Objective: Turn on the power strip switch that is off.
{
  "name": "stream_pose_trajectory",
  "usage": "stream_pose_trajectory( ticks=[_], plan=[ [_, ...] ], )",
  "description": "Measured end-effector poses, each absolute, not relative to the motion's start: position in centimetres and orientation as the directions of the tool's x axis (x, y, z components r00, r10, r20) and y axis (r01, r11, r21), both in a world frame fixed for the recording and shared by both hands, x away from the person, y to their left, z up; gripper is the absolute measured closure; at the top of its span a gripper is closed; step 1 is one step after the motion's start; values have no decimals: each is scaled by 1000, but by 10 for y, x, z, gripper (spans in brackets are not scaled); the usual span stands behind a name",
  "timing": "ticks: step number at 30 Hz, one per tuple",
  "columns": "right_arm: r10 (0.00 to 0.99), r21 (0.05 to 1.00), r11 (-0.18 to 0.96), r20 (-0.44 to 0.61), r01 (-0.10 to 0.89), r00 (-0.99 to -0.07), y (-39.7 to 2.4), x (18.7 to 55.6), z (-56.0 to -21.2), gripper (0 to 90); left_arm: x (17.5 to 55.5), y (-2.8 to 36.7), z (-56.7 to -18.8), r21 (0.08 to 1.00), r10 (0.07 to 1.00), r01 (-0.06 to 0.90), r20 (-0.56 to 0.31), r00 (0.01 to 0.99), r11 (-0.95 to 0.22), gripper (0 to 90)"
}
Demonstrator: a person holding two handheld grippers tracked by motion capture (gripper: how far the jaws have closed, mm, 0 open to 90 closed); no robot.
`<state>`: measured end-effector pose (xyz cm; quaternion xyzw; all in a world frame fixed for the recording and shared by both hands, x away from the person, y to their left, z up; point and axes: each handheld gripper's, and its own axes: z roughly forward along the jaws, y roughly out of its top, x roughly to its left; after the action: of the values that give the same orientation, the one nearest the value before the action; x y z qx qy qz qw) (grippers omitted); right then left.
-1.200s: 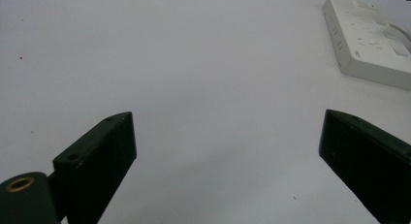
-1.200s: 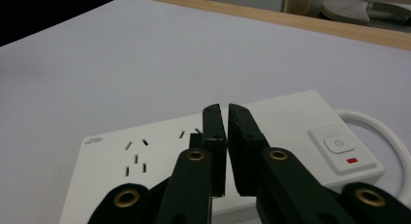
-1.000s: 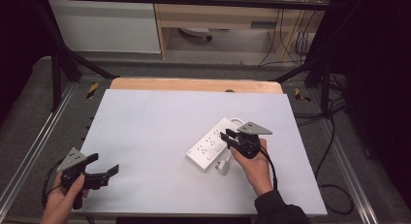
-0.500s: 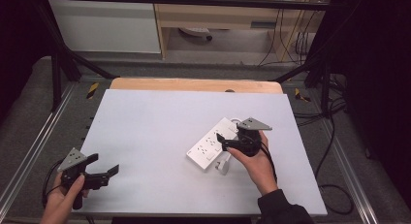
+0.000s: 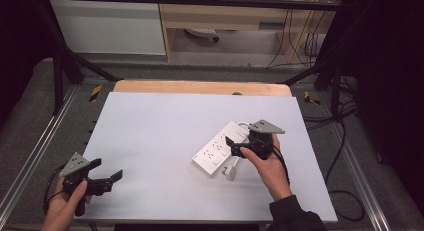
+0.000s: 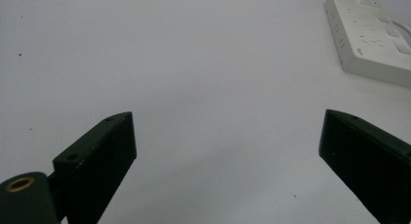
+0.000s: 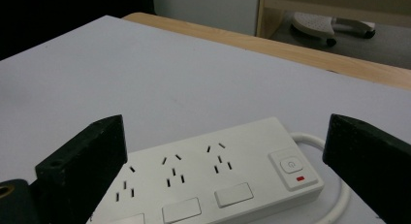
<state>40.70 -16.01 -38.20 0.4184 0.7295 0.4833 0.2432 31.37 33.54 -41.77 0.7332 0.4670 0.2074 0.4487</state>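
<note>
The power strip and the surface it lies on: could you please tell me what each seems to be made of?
The power strip looks like moulded white plastic, smooth with a slight sheen, with crisp socket slots and raised buttons. The table top looks like a matte pale grey sheet or laminate, uniform and unreflective. Its far edge looks like light wood, tan with a rounded rim.

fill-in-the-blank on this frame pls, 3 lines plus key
1. The white power strip lies on the ____ table.
2. The right tool hovers at the strip with jaws ____, gripping nothing.
3. The mark under the strip's power button is ____.

Missing words: white; open; red
</note>
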Motion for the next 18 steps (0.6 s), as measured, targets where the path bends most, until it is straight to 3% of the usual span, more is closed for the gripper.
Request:
stream_pose_trajectory(
  ticks=[18],
  plan=[
    [863,933,149,39,328,-504,-179,399,-366,40,313,335,-417,852,871,498,-114,478,-162,62]
  ],
)
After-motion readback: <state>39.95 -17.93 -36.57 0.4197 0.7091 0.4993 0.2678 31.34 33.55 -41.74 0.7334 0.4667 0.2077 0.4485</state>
